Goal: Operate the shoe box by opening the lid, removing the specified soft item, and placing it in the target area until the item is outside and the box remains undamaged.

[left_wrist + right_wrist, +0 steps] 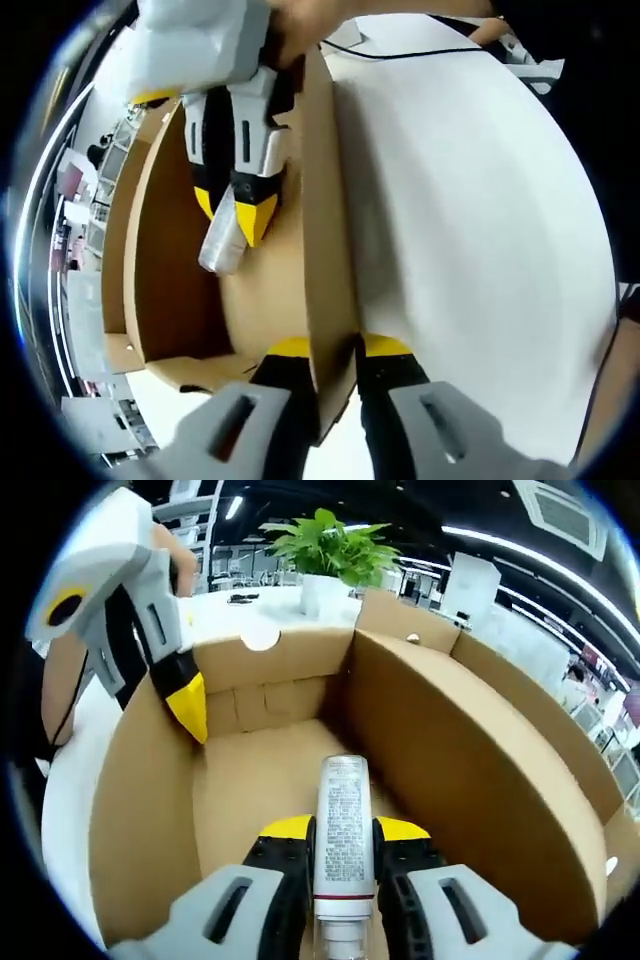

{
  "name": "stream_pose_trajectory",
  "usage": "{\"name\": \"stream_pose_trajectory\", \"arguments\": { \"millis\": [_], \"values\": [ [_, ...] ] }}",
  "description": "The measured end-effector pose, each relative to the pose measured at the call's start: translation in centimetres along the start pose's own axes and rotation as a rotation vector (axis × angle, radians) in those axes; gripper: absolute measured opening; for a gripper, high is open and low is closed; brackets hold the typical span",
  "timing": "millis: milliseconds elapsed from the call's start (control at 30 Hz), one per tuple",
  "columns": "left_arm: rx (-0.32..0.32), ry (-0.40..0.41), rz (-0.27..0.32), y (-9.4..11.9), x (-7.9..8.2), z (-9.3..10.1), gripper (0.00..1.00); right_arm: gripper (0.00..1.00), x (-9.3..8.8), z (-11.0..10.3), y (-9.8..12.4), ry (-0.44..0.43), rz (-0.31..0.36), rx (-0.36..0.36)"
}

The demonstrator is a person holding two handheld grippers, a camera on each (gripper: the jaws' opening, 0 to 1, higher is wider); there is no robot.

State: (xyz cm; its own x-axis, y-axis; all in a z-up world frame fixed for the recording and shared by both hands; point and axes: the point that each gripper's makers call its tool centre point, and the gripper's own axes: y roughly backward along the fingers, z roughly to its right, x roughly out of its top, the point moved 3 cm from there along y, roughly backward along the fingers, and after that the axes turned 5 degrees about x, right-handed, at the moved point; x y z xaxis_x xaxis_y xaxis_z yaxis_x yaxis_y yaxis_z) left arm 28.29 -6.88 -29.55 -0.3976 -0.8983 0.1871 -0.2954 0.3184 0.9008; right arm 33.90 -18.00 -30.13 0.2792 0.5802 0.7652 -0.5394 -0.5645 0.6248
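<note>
Your left gripper point(335, 350) sits at the bottom centre of the left gripper view, its yellow-tipped jaws clamped on the near side wall of the cardboard box point(325, 200), one jaw inside and one outside. That wall runs as a thin edge from your jaws straight up the middle of the frame. To its right the white worktop point(470, 230) lies bare and wide across the frame; a black cable point(420, 52) crosses it at the top. To its left the box interior opens, and your right gripper point(235, 225) reaches down into it from the upper left, closed on a pale tube point(222, 245).

In the right gripper view, your right gripper point(344, 830) at the bottom centre grips the tube point(343, 825) between its jaws, the printed tube pointing up the frame over the box floor point(260, 780). The floor ahead of the tube is bare up to the far end wall. The box's right wall point(470, 770) rises along the right of the frame, with its flap beyond. Your left gripper point(185, 705) pinches the left wall at the upper left, near the far corner. Beyond the box's far edge, a potted plant point(325, 550) stands on the worktop at the top centre.
</note>
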Motion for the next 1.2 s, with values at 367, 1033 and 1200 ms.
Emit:
{"name": "stream_pose_trajectory", "arguments": {
  "millis": [367,1033,1200],
  "values": [
    [0.004,-0.007,0.011,0.1,0.1,0.5,0.14,0.22,3.7,1.2,3.4,-0.070,0.102,-0.045],
    [0.007,-0.007,0.008,0.0,0.1,0.1,0.14,0.22,7.1,2.1,19.0,-0.139,0.272,-0.270],
    [0.007,-0.007,0.006,-0.1,0.1,0.1,0.14,0.22,5.2,2.5,23.9,-0.162,0.282,-0.374]
  ]
}}
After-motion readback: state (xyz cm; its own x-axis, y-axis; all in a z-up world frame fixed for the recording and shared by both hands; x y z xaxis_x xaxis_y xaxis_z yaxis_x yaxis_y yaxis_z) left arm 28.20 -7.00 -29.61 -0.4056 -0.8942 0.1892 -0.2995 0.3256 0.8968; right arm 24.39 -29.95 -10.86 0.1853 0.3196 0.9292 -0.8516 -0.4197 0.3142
